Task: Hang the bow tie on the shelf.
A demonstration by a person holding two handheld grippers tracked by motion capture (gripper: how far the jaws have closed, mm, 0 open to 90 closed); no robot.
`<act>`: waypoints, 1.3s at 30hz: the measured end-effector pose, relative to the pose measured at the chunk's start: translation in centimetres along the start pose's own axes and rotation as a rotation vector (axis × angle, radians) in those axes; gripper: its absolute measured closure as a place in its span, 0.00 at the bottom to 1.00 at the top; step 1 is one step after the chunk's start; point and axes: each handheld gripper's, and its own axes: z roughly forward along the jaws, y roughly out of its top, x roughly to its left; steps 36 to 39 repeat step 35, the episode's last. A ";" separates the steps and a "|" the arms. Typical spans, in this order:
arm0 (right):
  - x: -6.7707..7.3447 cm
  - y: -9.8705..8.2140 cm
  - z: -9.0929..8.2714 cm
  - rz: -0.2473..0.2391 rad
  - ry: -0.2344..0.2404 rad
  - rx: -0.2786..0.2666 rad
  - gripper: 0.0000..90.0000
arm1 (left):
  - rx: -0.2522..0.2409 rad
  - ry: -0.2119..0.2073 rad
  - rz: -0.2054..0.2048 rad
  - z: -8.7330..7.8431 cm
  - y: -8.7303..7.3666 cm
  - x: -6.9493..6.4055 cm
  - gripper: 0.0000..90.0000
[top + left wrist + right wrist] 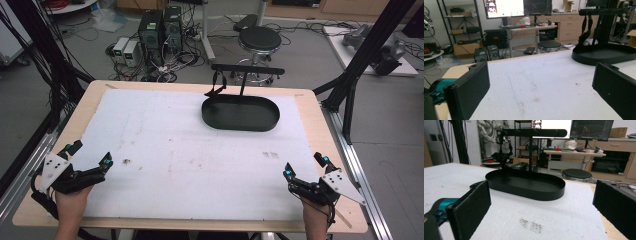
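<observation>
High view: wooden table (310, 107) covered by a white mat (200, 155); both grippers sit at the near corners, well apart.
Left gripper: (90, 152) near left edge of the mat, held in the left hand (70, 205); jaws spread wide, nothing between them.
Right gripper: (305, 167) near right edge, held in the right hand (315, 217); jaws spread wide, nothing between them.
Tray: black oval tray (240, 114) at the far middle of the mat, slightly right of centre, well apart from both grippers.
Stand: thin post rises from the tray's far side, with a black crossbar (247, 69) on top.
Strap: black strap (216, 85) hangs from the left end of the crossbar, lower end at the tray's rim.
Tray contents: inside looks bare in the right gripper view (524, 183).
Mat: scuffed; small dark stain (126, 161) just right of the left gripper, grey smudge (270, 155) ahead of the right gripper.
Left gripper view: mat between the black jaws, tray (604, 53) far right.
Background: black stool (259, 40) and computer towers (160, 27) on the floor beyond the table.
</observation>
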 end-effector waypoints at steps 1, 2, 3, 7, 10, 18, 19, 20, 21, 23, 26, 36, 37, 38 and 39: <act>0.0 0.0 0.0 0.004 0.000 0.001 0.01 | -0.001 0.001 -0.002 0.0 0.0 0.0 0.02; -0.1 0.0 0.0 0.002 -0.003 -0.002 0.01 | -0.001 0.002 -0.003 0.0 -0.1 0.1 0.02; -0.1 0.0 -0.1 0.003 -0.006 -0.002 0.01 | -0.001 0.003 -0.008 0.1 -0.2 0.1 0.02; -0.3 -0.1 -0.1 0.004 -0.011 -0.008 0.01 | -0.003 0.006 -0.009 0.2 -0.3 0.3 0.02; -0.1 0.0 -0.1 0.003 -0.013 -0.006 0.01 | -0.009 0.010 -0.022 0.1 -0.4 0.5 0.02; 0.0 -0.1 0.0 -0.001 -0.007 -0.007 0.01 | -0.013 0.015 -0.034 0.0 -0.4 0.8 0.02; 0.0 -0.1 0.0 0.000 -0.007 -0.007 0.01 | -0.012 0.015 -0.036 0.0 -0.4 0.8 0.02; -0.1 -0.1 -0.1 -0.004 -0.010 -0.010 0.01 | -0.012 0.015 -0.033 0.0 -0.4 0.8 0.02; -0.1 -0.1 -0.1 -0.003 -0.008 -0.012 0.01 | -0.013 0.015 -0.032 0.0 -0.4 0.8 0.02; -0.2 -0.1 -0.1 -0.001 -0.008 -0.012 0.01 | -0.013 0.016 -0.033 0.1 -0.4 0.8 0.02; -0.2 -0.1 -0.2 0.006 -0.005 -0.013 0.01 | -0.012 0.019 -0.033 0.1 -0.5 0.8 0.02; -0.2 -0.1 -0.1 0.008 0.002 -0.020 0.01 | -0.006 0.016 -0.036 0.0 -0.6 0.9 0.02; -0.2 -0.1 -0.1 0.008 0.002 -0.020 0.01 | -0.006 0.016 -0.036 0.0 -0.6 0.9 0.02; -0.2 -0.1 -0.1 0.008 0.002 -0.020 0.01 | -0.006 0.016 -0.036 0.0 -0.6 0.9 0.02; -0.2 -0.1 -0.1 0.008 0.002 -0.020 0.01 | -0.006 0.016 -0.036 0.0 -0.6 0.9 0.02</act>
